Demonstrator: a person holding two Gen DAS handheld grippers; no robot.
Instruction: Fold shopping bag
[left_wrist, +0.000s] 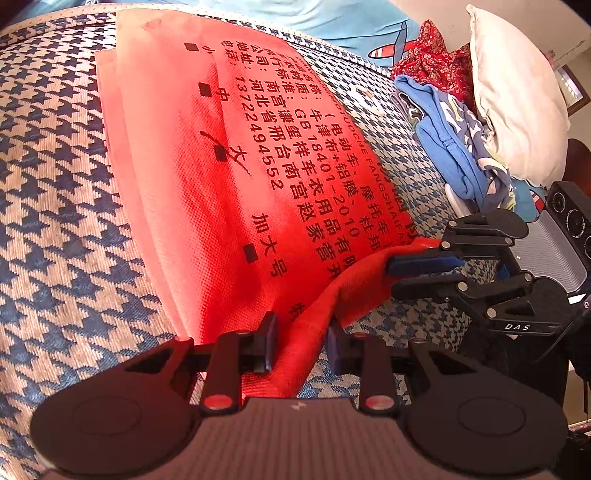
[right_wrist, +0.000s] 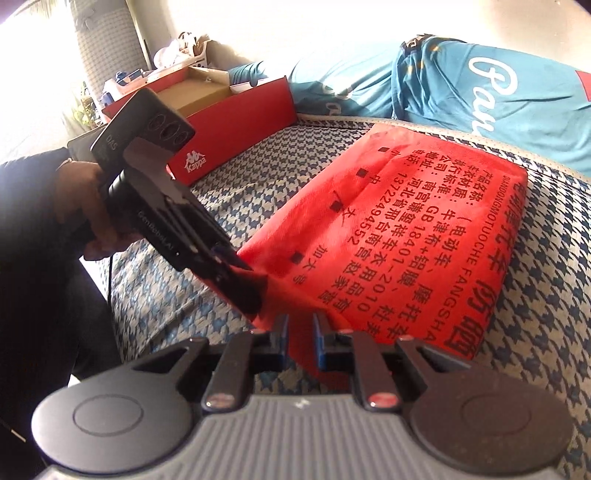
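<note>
A red non-woven shopping bag (left_wrist: 221, 166) (right_wrist: 406, 229) with black printed text lies flat on a blue-and-cream houndstooth bed cover (left_wrist: 55, 184). Its near edge is lifted off the cover. My left gripper (left_wrist: 301, 343) is shut on a bunched fold of that edge; in the right wrist view the left gripper (right_wrist: 247, 280) bites the near-left corner, held by a hand (right_wrist: 99, 214). My right gripper (right_wrist: 300, 334) is shut on a strip of the same edge. In the left wrist view the right gripper (left_wrist: 402, 275) clamps the raised red corner between its blue pads.
A red Kappa shoebox (right_wrist: 229, 122) stands open at the cover's far left. Teal printed bedding (right_wrist: 480, 85) lies behind the bag. Blue clothes (left_wrist: 450, 147), a red floral cloth (left_wrist: 432, 55) and a white pillow (left_wrist: 517, 92) are piled at the right.
</note>
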